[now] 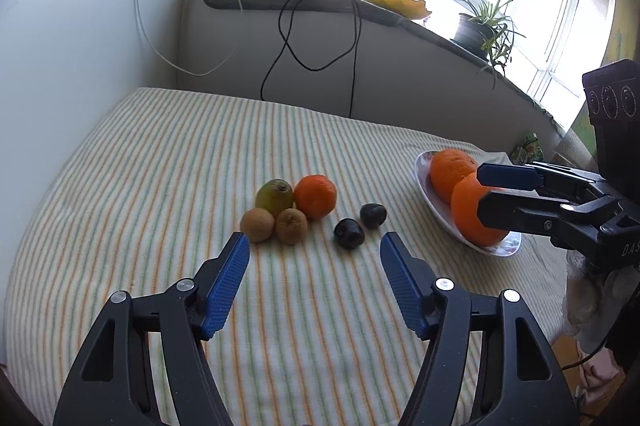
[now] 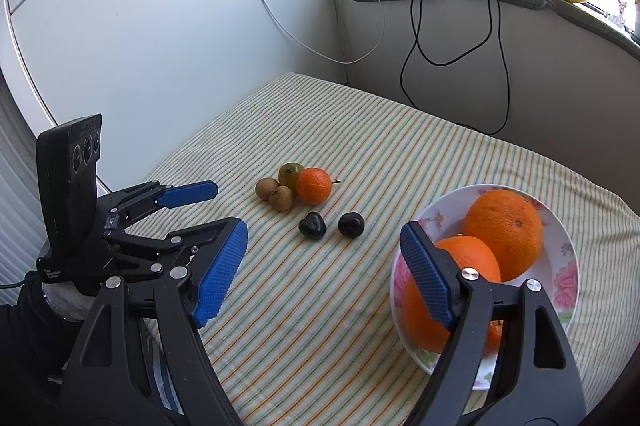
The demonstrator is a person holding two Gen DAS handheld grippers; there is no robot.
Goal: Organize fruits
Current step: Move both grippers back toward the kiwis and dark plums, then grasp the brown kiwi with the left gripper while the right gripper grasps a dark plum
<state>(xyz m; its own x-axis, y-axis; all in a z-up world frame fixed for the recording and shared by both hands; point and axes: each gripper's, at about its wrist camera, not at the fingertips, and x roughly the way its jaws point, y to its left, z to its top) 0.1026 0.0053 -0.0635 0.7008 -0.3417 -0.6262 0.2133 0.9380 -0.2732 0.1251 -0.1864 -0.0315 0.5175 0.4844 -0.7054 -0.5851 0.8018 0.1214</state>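
On the striped cloth lie a small mandarin (image 1: 316, 196) (image 2: 314, 186), a green pear (image 1: 275, 195) (image 2: 291, 173), two brown kiwis (image 1: 257, 224) (image 1: 291, 225) (image 2: 267, 188) (image 2: 281, 198) and two dark plums (image 1: 349, 233) (image 1: 373, 214) (image 2: 312, 225) (image 2: 351, 224). A white flowered bowl (image 1: 425, 166) (image 2: 566, 274) holds two large oranges (image 1: 452, 174) (image 1: 472, 216) (image 2: 504, 234) (image 2: 424, 314). My left gripper (image 1: 315, 243) (image 2: 226, 204) is open and empty, just short of the plums and kiwis. My right gripper (image 2: 324, 238) (image 1: 480, 192) is open and empty, its right finger over the bowl's near orange.
The table (image 1: 160, 166) has a wall on the left and a low ledge behind. Black and white cables (image 1: 352, 66) hang from the ledge. A potted plant (image 1: 476, 30) and a yellow dish (image 1: 394, 0) stand on the windowsill.
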